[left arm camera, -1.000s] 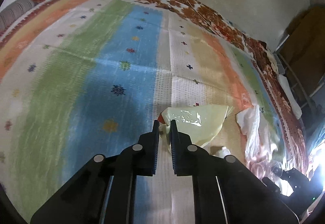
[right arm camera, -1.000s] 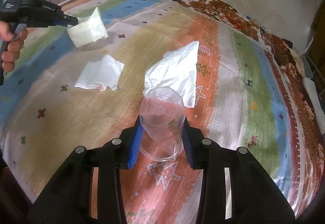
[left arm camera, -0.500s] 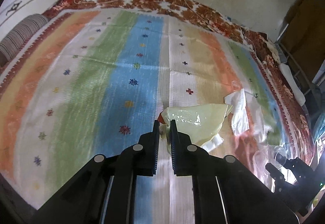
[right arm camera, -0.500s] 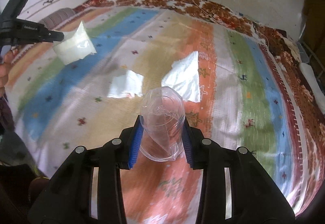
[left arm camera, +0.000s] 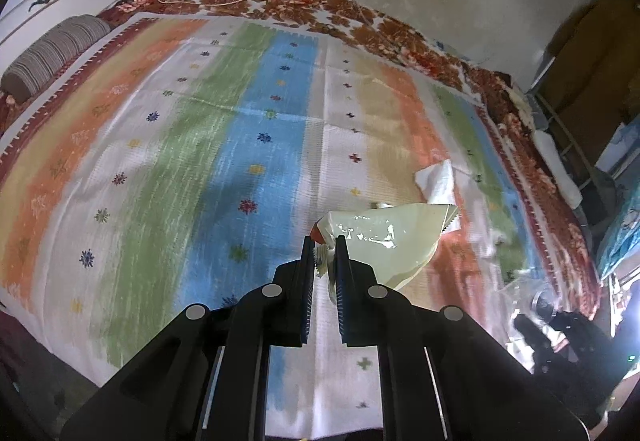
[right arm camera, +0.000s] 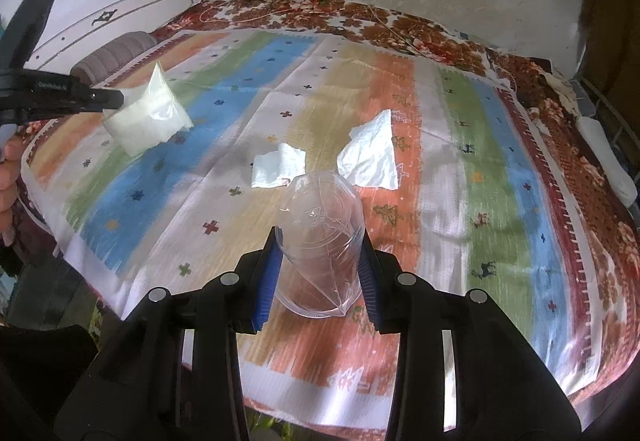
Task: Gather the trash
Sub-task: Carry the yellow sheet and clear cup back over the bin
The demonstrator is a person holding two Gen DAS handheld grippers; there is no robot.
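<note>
Trash is held in both tongs above the bed (right arm camera: 448, 169). A pale yellow wrapper (left arm camera: 384, 241) is pinched at its crimped corner by the left tongs (left arm camera: 322, 253), whose jaws are almost fully closed on it; the wrapper hangs out towards 2 o'clock from the tips, clear of the striped sheet (left arm camera: 180, 161). In the right wrist view the same wrapper (right arm camera: 148, 121) is seen at 10 o'clock, carried by the left tongs (right arm camera: 116, 99), with fingers of a hand (right arm camera: 10, 177) showing at the left edge.

A clear plastic cup (right arm camera: 320, 241) is clamped by the right tongs (right arm camera: 320, 237), the jaws partly open and the blue pads pressed against its sides, so that it is squashed; its base points away from the camera and its rim lies towards the camera.

Two white tissues are left on the sheet: a small one (right arm camera: 278, 171) at 11 o'clock of the cup and a larger one (right arm camera: 372, 157) at 1 o'clock, near each other but apart. A striped bolster (left arm camera: 52, 53) lies at the far left corner of the bed.
</note>
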